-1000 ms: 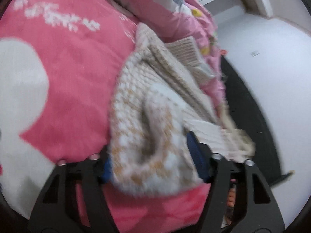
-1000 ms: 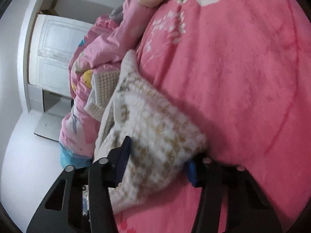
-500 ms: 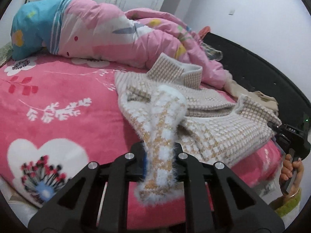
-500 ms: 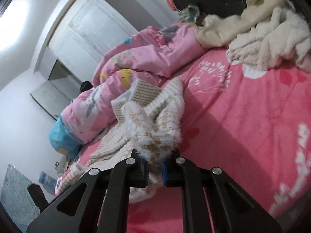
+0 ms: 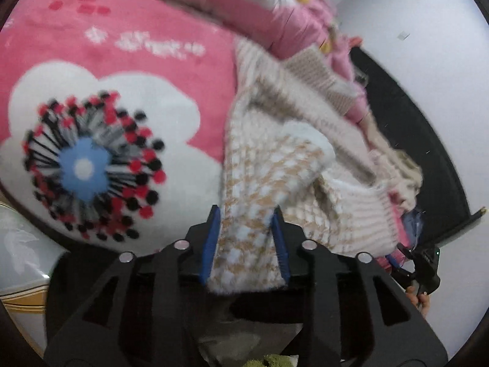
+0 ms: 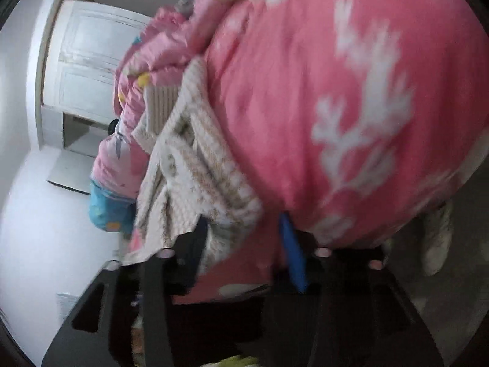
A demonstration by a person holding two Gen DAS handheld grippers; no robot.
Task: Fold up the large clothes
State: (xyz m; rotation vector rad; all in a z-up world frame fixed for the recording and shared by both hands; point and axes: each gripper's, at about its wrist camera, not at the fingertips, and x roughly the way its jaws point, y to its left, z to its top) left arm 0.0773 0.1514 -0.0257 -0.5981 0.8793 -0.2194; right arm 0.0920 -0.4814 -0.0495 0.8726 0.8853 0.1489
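A beige and white knitted sweater (image 5: 275, 165) lies crumpled on the pink bed blanket (image 5: 137, 70), near the bed's edge. My left gripper (image 5: 246, 238) has its jaws parted, with the fuzzy checked hem of the sweater lying between the blue pads. In the right wrist view the sweater (image 6: 195, 165) lies along the blanket (image 6: 305, 107). My right gripper (image 6: 247, 244) is open, its jaws wide apart, with a corner of the sweater against the left finger and the blanket between the pads.
A pink quilt (image 5: 244, 3) is heaped at the head of the bed and shows in the right wrist view (image 6: 146, 61). A white door (image 6: 85, 61) and white walls stand beyond. The other gripper and hand (image 5: 418, 275) show at the lower right.
Both grippers were shut on the sweater and held it up half a second ago. Now both have opened and dropped low to the bed, with the sweater lying on the blanket.
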